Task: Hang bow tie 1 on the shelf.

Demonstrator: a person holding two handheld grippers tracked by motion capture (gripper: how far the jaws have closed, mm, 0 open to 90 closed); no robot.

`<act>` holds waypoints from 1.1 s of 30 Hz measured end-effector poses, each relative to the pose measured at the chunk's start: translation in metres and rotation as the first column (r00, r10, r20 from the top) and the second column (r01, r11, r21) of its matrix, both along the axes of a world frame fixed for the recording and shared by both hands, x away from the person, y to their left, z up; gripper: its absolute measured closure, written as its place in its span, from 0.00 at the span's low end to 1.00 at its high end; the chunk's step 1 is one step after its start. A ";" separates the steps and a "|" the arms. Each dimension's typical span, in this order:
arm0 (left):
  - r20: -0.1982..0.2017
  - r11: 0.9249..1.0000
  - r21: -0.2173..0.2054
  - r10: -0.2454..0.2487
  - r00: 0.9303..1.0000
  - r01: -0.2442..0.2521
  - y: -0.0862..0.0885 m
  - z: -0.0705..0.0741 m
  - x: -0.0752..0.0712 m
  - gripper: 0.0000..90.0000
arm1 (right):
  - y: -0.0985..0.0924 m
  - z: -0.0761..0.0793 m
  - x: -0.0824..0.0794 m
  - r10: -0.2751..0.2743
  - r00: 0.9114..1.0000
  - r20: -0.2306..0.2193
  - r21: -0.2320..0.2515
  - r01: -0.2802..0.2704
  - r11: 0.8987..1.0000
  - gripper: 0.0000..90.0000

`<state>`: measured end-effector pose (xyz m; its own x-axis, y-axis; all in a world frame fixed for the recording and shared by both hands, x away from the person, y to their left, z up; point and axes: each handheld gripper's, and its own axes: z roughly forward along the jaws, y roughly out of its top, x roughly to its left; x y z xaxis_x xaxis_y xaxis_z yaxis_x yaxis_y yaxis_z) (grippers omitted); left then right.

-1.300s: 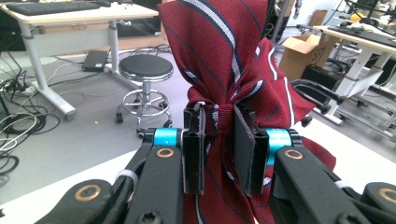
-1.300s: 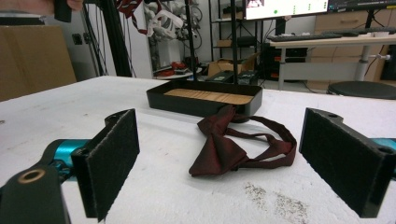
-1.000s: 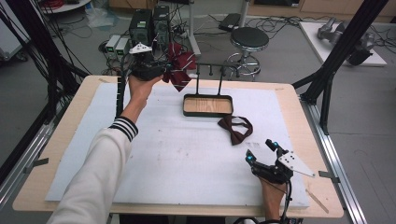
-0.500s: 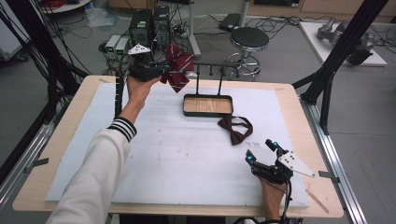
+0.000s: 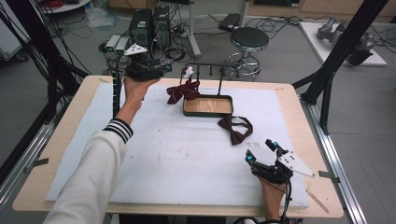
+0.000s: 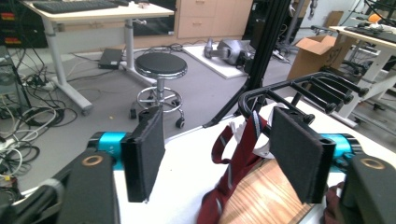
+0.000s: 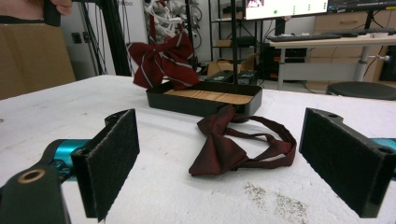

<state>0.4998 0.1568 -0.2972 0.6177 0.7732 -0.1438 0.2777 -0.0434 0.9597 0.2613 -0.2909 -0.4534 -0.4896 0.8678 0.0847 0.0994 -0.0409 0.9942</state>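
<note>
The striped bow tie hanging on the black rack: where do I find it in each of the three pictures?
High view: the striped bow tie hangs at upper centre, left of the wooden tray.
Left gripper view: striped bow tie at lower centre, dangling from the rack between the open jaws.
Right gripper view: striped bow tie at upper left of centre, above the tray's left end.
Shared landmark: the black-rimmed wooden tray.

Left hand-held gripper (image 5: 161, 71) just opened; right hand-held gripper (image 5: 262, 150) open.
</note>
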 end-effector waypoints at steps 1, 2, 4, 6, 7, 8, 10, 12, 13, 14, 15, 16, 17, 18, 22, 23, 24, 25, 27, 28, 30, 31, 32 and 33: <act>0.005 1.000 -0.005 0.002 1.000 -0.002 0.000 0.000 -0.001 0.37 | 0.000 0.000 0.000 0.000 1.000 0.000 0.000 0.000 1.000 0.12; 0.013 1.000 -0.007 0.000 1.000 0.000 0.001 0.001 -0.002 0.36 | 0.000 0.000 0.000 0.000 1.000 0.002 -0.004 0.000 1.000 0.12; 0.027 1.000 -0.006 -0.014 1.000 0.014 0.002 0.001 -0.005 0.34 | 0.000 0.000 0.000 0.000 1.000 0.000 0.000 0.000 1.000 0.12; 0.044 1.000 -0.010 -0.026 0.999 0.027 0.004 0.002 -0.007 0.30 | 0.000 0.000 0.000 -0.001 1.000 0.003 -0.001 0.001 1.000 0.12; 0.047 0.999 -0.019 -0.029 0.998 0.030 0.005 0.002 -0.008 0.28 | 0.000 0.000 0.000 -0.001 1.000 0.000 0.000 0.001 1.000 0.12; 0.048 0.999 -0.020 -0.031 0.998 0.032 0.006 0.002 -0.010 0.28 | 0.000 0.000 0.000 -0.002 1.000 0.001 -0.003 0.002 1.000 0.13; 0.057 0.999 -0.027 -0.041 0.998 0.043 0.009 0.000 -0.015 0.25 | 0.000 0.000 0.000 -0.003 1.000 0.000 -0.006 0.003 1.000 0.12; 0.062 0.998 -0.032 -0.050 0.997 0.052 0.011 -0.001 -0.020 0.22 | 0.000 0.000 0.000 -0.004 1.000 -0.004 -0.007 0.004 1.000 0.12; 0.066 0.998 -0.039 -0.054 0.996 0.057 0.013 -0.002 -0.022 0.20 | 0.000 0.000 0.001 -0.006 1.000 0.001 -0.006 0.006 1.000 0.12; 0.070 0.996 -0.050 -0.064 0.995 0.067 0.014 -0.003 -0.024 0.19 | 0.000 0.000 0.001 -0.006 1.000 0.001 -0.007 0.006 1.000 0.12; 0.071 0.995 -0.061 -0.072 0.995 0.077 0.016 -0.004 -0.027 0.19 | 0.000 0.000 0.001 -0.005 1.000 0.000 -0.007 0.005 1.000 0.12; 0.078 0.995 -0.065 -0.076 0.994 0.082 0.017 -0.005 -0.029 0.19 | 0.000 0.000 0.001 -0.005 1.000 0.001 -0.010 0.005 1.000 0.12; 0.078 0.995 -0.065 -0.076 0.994 0.082 0.017 -0.005 -0.029 0.19 | 0.000 0.000 0.000 -0.005 1.000 -0.004 -0.008 0.005 1.000 0.13; 0.090 0.993 -0.078 -0.083 0.992 0.090 0.018 -0.006 -0.033 0.19 | 0.000 0.000 0.000 -0.005 1.000 -0.002 -0.010 0.005 1.000 0.12; 0.102 0.989 -0.090 -0.104 0.989 0.113 0.027 -0.011 -0.047 0.17 | 0.000 0.000 0.000 -0.006 1.000 -0.007 -0.001 0.006 1.000 0.12; 0.106 0.989 -0.089 -0.107 0.989 0.117 0.028 -0.012 -0.050 0.17 | 0.000 0.000 0.000 -0.006 1.000 -0.008 0.000 0.006 1.000 0.12; 0.106 0.989 -0.089 -0.107 0.989 0.117 0.028 -0.012 -0.050 0.16 | 0.000 0.000 0.000 -0.006 1.000 -0.008 0.000 0.006 1.000 0.12; 0.121 0.990 -0.083 -0.108 0.987 0.118 0.034 -0.016 -0.058 0.16 | 0.000 0.000 0.000 -0.006 1.000 -0.008 -0.001 0.006 1.000 0.12; 0.126 0.989 -0.088 -0.110 0.986 0.122 0.042 -0.020 -0.066 0.16 | 0.000 0.000 0.001 -0.007 1.000 -0.009 -0.001 0.007 1.000 0.12; 0.127 0.989 -0.083 -0.114 0.985 0.125 0.046 -0.023 -0.070 0.16 | 0.000 0.000 0.000 -0.006 1.000 -0.011 0.001 0.006 1.000 0.12; 0.136 0.990 -0.069 -0.112 0.984 0.122 0.055 -0.027 -0.076 0.16 | 0.000 0.000 0.000 -0.008 1.000 -0.011 0.001 0.008 1.000 0.12; 0.137 0.991 -0.061 -0.106 0.985 0.115 0.059 -0.029 -0.078 0.16 | 0.000 0.000 0.000 -0.008 1.000 -0.011 0.001 0.008 1.000 0.12; 0.136 0.992 -0.067 -0.102 0.985 0.112 0.063 -0.030 -0.079 0.16 | 0.000 0.000 0.001 -0.007 1.000 -0.009 0.000 0.007 1.000 0.12; 0.134 0.992 -0.075 -0.092 0.987 0.103 0.069 -0.032 -0.081 0.16 | 0.000 0.000 0.000 -0.007 1.000 -0.009 0.000 0.007 1.000 0.12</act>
<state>0.4191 0.2256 -0.3291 0.7070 0.6974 -0.1174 0.1491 0.0153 0.9887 0.2618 -0.2910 -0.4531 -0.4826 0.8713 0.0887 0.1080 -0.0413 0.9933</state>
